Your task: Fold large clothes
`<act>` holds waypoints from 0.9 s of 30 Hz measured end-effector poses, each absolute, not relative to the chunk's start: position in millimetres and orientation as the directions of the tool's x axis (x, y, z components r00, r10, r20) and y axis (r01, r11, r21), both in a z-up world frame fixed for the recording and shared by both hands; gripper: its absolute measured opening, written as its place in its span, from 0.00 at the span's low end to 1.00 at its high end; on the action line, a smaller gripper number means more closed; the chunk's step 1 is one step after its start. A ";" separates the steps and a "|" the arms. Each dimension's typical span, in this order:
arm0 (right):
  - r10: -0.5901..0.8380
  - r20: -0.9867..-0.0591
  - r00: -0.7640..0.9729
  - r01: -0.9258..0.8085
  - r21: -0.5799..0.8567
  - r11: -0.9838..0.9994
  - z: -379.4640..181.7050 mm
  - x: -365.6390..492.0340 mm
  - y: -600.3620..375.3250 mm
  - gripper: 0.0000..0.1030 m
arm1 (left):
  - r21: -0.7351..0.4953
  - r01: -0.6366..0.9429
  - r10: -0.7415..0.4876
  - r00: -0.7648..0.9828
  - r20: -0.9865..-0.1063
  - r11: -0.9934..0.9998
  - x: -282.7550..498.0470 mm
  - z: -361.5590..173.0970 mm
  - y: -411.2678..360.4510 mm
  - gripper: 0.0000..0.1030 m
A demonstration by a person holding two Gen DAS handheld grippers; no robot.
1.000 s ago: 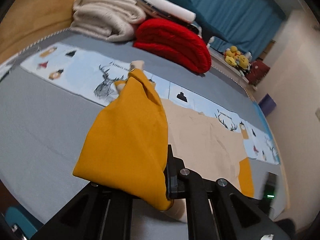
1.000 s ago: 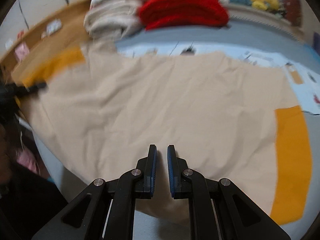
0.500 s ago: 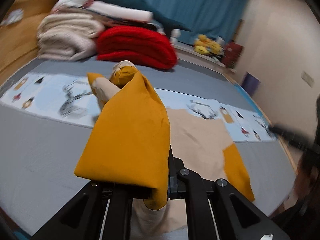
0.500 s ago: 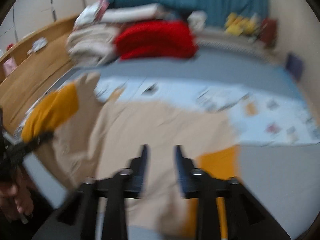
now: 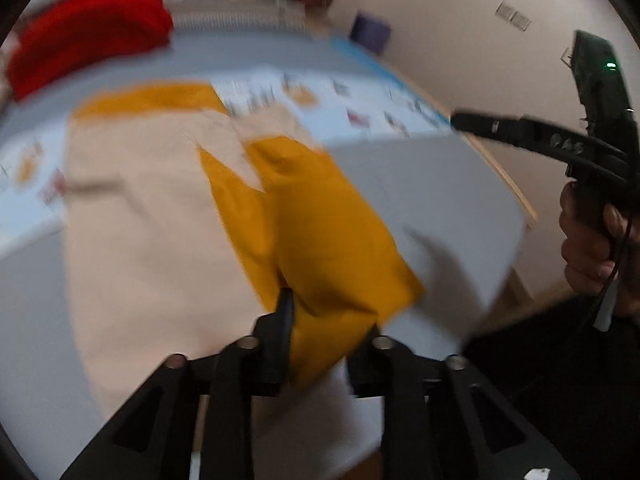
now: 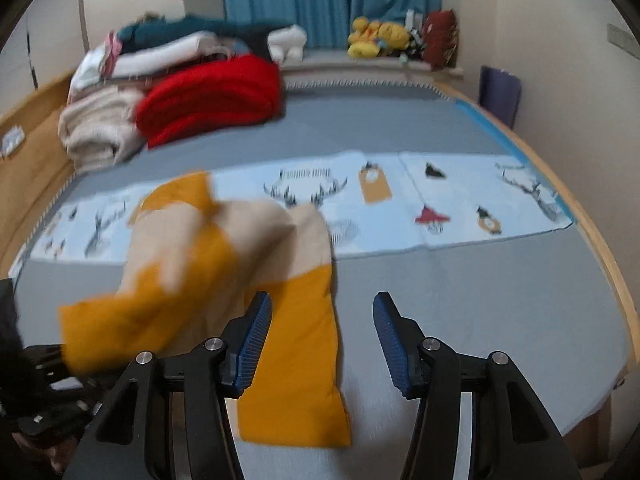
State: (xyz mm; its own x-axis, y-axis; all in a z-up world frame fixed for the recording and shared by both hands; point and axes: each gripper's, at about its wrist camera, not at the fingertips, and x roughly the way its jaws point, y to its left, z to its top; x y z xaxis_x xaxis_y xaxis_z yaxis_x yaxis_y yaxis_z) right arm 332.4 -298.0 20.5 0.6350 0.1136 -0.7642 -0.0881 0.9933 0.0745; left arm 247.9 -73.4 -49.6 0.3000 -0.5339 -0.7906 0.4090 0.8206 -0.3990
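Observation:
A beige garment (image 6: 240, 232) with mustard-yellow sections lies on the grey bed cover (image 6: 480, 300), partly folded over itself. In the left wrist view a yellow section (image 5: 320, 240) runs back between the fingers of my left gripper (image 5: 328, 316). Its jaws are opening and stand apart around the cloth, which looks loose. My right gripper (image 6: 322, 320) is open and holds nothing. It hovers over the bed cover, its left finger above a yellow band (image 6: 296, 368). In the left wrist view the right gripper (image 5: 520, 132) shows at the right, held by a hand (image 5: 588, 240).
A red blanket (image 6: 212, 96), a cream blanket (image 6: 100, 132) and stacked clothes (image 6: 168, 48) sit at the bed's far left. A light-blue printed runner (image 6: 440, 200) crosses the bed. Plush toys (image 6: 376, 36) line the sill, with a purple box (image 6: 500, 92) at the right wall.
My left gripper swung the yellow section across over the beige body and its jaws have parted. My right gripper opened and drew back and up off the garment.

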 end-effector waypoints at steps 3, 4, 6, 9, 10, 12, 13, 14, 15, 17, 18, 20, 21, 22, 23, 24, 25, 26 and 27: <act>0.175 -0.786 0.593 -0.108 0.138 0.985 10.7 333.3 -297.0 0.52 | -0.544 0.376 -0.644 0.225 -0.732 0.750 252.3 -45.6 -55.7 0.42; 0.204 -0.793 0.574 -0.110 0.172 0.979 5.9 333.3 -297.9 0.52 | -0.580 0.370 -0.675 0.218 -0.705 0.726 253.4 -41.2 -48.7 0.47; 0.255 -0.811 0.526 -0.116 0.229 0.967 -5.1 339.8 -293.6 0.53 | -0.651 0.345 -0.733 0.232 -0.639 0.676 254.6 -31.1 -26.2 0.51; 0.301 -0.826 0.476 -0.127 0.274 0.953 -18.0 348.7 -283.6 0.53 | -0.707 0.268 -0.755 0.284 -0.591 0.654 261.2 -25.9 8.4 0.51; 0.331 -0.829 0.451 -0.130 0.306 0.943 -23.1 351.7 -279.7 0.53 | -0.702 0.241 -0.739 0.313 -0.597 0.670 260.3 -25.9 16.8 0.51; 0.391 -0.831 0.395 -0.127 0.373 0.919 -34.0 356.9 -272.9 0.53 | -0.660 0.159 -0.659 0.404 -0.635 0.734 263.0 -24.9 40.5 0.51; 0.429 -0.828 0.360 -0.117 0.416 0.902 -41.7 360.8 -269.5 0.53 | -0.642 0.115 -0.619 0.434 -0.654 0.758 264.1 -25.8 50.8 0.51; 0.464 -0.823 0.327 -0.099 0.458 0.883 -49.9 364.4 -266.5 0.54 | -0.631 0.081 -0.593 0.452 -0.667 0.772 263.1 -27.4 59.3 0.51; 0.490 -0.818 0.302 -0.080 0.490 0.868 -56.3 367.4 -264.2 0.54 | -0.623 0.045 -0.569 0.465 -0.679 0.781 262.9 -30.2 68.6 0.51; 0.557 -0.795 0.240 -0.036 0.567 0.823 -71.5 374.0 -256.5 0.55 | -0.611 -0.006 -0.537 0.471 -0.700 0.792 263.6 -36.2 79.9 0.49; 0.588 -0.782 0.209 -0.029 0.596 0.803 -77.1 376.6 -250.5 0.55 | -0.601 -0.023 -0.522 0.470 -0.712 0.799 264.8 -39.4 82.1 0.49; 0.617 -0.771 0.157 -0.042 0.619 0.784 -84.7 379.8 -235.6 0.58 | -0.578 -0.032 -0.499 0.467 -0.730 0.815 263.4 -43.4 84.1 0.49; 0.604 -0.787 0.126 -0.057 0.602 0.796 -89.6 380.0 -226.5 0.61 | -0.565 -0.031 -0.488 0.467 -0.738 0.825 264.4 -43.8 84.4 0.49; 0.579 -0.809 0.101 -0.069 0.575 0.815 -95.3 379.7 -219.4 0.61 | -0.549 -0.028 -0.474 0.469 -0.745 0.836 264.6 -43.2 84.0 0.49; 0.537 -0.841 0.068 -0.085 0.531 0.843 -102.7 378.4 -210.4 0.61 | -0.532 -0.023 -0.460 0.472 -0.752 0.846 263.8 -42.1 84.3 0.49; 0.506 -0.861 0.052 -0.098 0.499 0.861 -106.6 377.6 -204.7 0.61 | -0.521 -0.020 -0.450 0.475 -0.756 0.853 262.7 -42.1 85.8 0.49; 0.471 -0.881 0.042 -0.117 0.464 0.878 -109.4 376.5 -199.0 0.61 | -0.511 -0.019 -0.441 0.478 -0.760 0.860 263.4 -41.9 84.1 0.49; 0.441 -0.896 0.043 -0.138 0.432 0.891 -110.5 375.4 -194.4 0.59 | -0.503 -0.020 -0.433 0.480 -0.763 0.864 264.9 -42.3 82.0 0.49; 0.428 -0.902 0.049 -0.157 0.416 0.896 -109.6 375.0 -191.6 0.49 | -0.499 -0.023 -0.428 0.480 -0.766 0.867 265.4 -42.7 82.1 0.49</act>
